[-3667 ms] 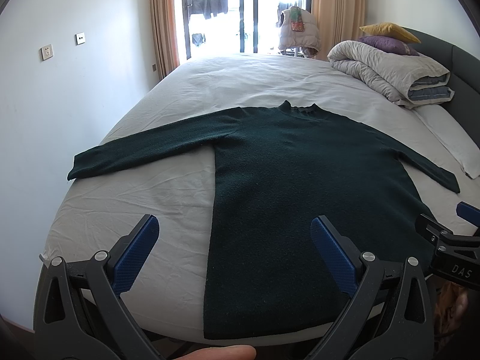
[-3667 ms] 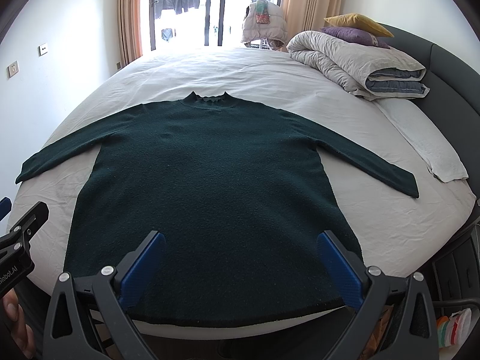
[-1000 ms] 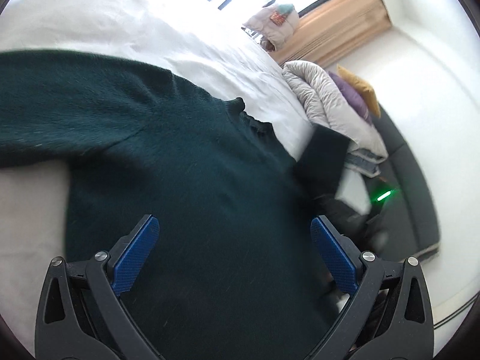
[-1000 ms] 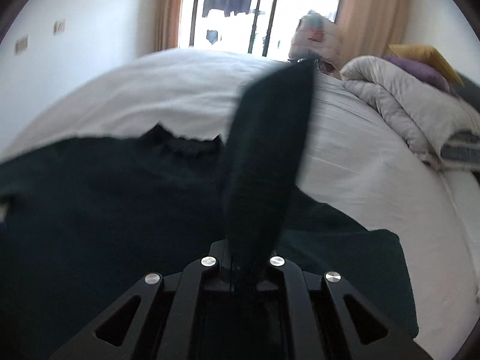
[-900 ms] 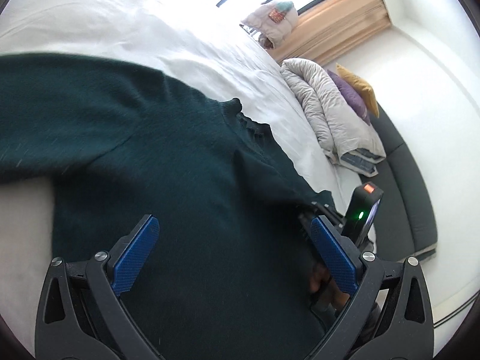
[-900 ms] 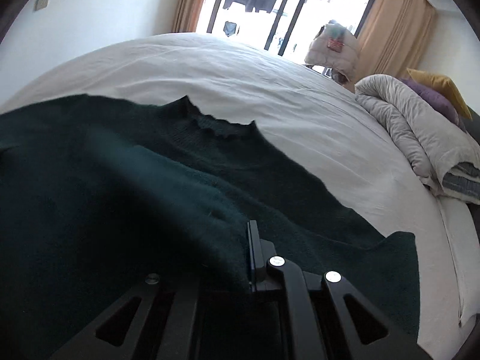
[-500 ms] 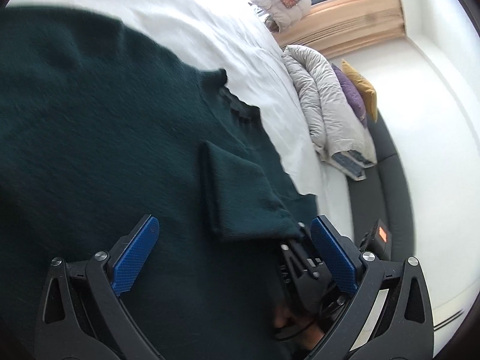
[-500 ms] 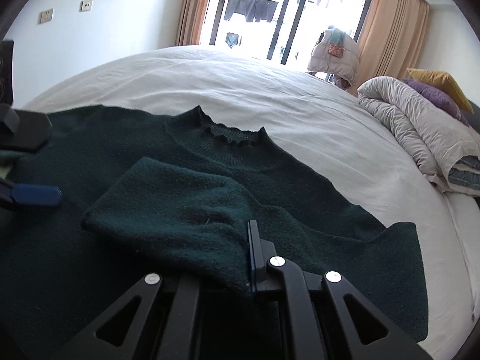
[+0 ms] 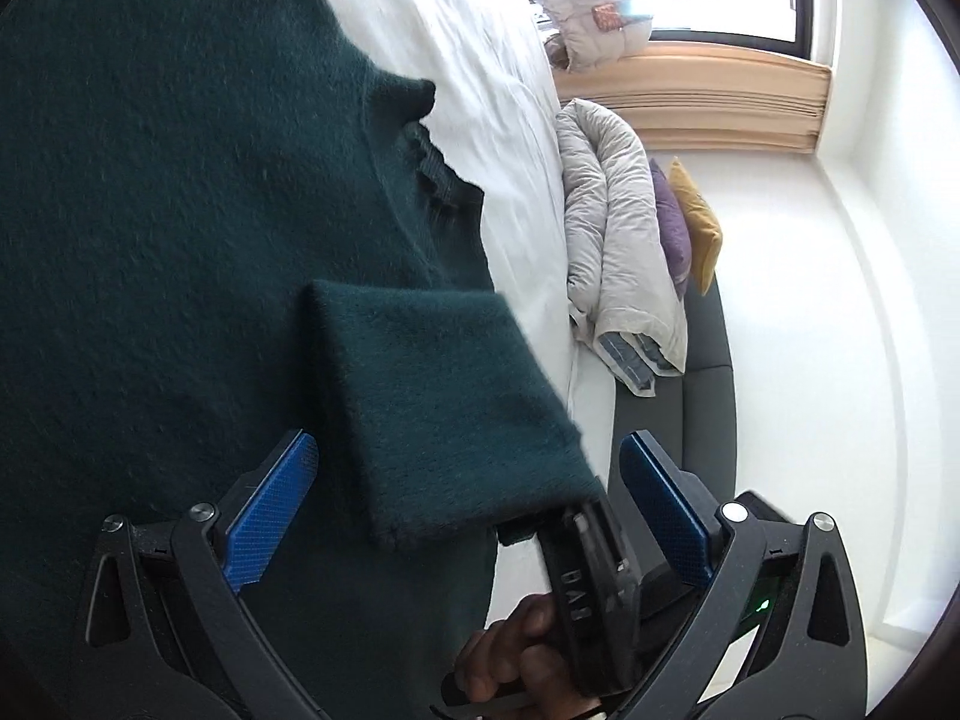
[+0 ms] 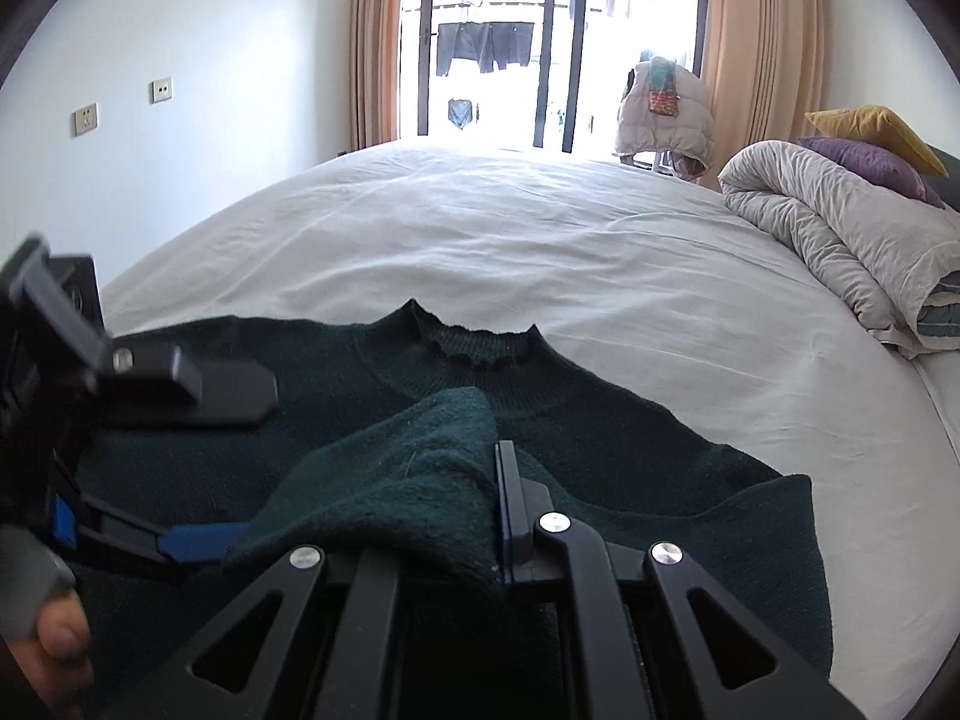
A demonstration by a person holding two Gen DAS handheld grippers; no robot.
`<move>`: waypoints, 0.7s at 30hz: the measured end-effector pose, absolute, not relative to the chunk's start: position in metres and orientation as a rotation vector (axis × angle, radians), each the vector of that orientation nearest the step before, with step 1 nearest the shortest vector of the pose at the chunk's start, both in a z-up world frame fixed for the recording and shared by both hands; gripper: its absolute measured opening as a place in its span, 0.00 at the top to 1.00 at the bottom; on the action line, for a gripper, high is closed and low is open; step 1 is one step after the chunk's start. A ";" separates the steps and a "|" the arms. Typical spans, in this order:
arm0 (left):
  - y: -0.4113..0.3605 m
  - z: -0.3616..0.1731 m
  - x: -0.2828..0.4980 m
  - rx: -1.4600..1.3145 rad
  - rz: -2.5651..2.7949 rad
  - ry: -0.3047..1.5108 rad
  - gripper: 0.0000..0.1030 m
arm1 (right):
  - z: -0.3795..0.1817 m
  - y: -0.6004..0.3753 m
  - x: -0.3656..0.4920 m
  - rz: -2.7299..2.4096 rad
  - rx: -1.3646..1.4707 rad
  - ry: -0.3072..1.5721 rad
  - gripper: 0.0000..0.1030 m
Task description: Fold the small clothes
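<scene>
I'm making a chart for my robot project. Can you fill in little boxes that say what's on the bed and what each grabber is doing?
garment: dark green sweater, flat on the white bed
sleeve: folded over the sweater's body
right gripper: shut on the sleeve
left gripper: open, holding nothing
also on bed: rolled duvet

The sweater point(image 10: 630, 456) is cut off by the lower and left picture edges in both views, so its hem and left sleeve go unseen. The folded-over sleeve point(image 10: 408, 480) hides the right gripper point(image 10: 498, 516) fingers' left pad, and the chest beneath it. The left gripper point(image 10: 198, 468) is blurred in the right wrist view, perhaps from motion
</scene>
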State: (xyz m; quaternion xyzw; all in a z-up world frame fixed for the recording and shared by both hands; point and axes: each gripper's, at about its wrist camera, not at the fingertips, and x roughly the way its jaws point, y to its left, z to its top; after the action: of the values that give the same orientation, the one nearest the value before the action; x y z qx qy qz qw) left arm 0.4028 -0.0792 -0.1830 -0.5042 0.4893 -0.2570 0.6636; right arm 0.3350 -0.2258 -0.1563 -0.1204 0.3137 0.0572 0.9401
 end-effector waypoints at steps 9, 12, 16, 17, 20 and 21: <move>-0.106 -0.198 0.415 -1.224 -0.615 1.108 0.63 | -0.141 -0.223 0.333 0.129 -0.213 0.612 0.93; -0.104 -0.208 0.419 -1.256 -0.606 1.101 0.78 | -0.140 -0.225 0.332 0.120 -0.211 0.614 0.92; -0.087 -0.202 0.425 -1.239 -0.589 1.044 0.93 | -0.151 -0.223 0.333 0.111 -0.225 0.638 0.92; -0.082 -0.196 0.427 -1.222 -0.582 1.021 0.93 | -0.154 -0.223 0.333 0.112 -0.224 0.644 0.92; -0.057 -0.182 0.426 -1.181 -0.548 0.968 0.94 | -0.166 -0.217 0.333 0.123 -0.231 0.672 0.77; -0.048 -0.176 0.425 -1.136 -0.527 0.954 0.94 | -0.173 -0.213 0.334 0.119 -0.245 0.697 0.58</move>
State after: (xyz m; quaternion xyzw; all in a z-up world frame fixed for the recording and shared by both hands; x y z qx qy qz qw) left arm 0.4248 -0.0476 -0.1755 -0.5110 0.4292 -0.2371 0.7060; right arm 0.3335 -0.2127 -0.1734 -0.1195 0.3405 0.0582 0.9308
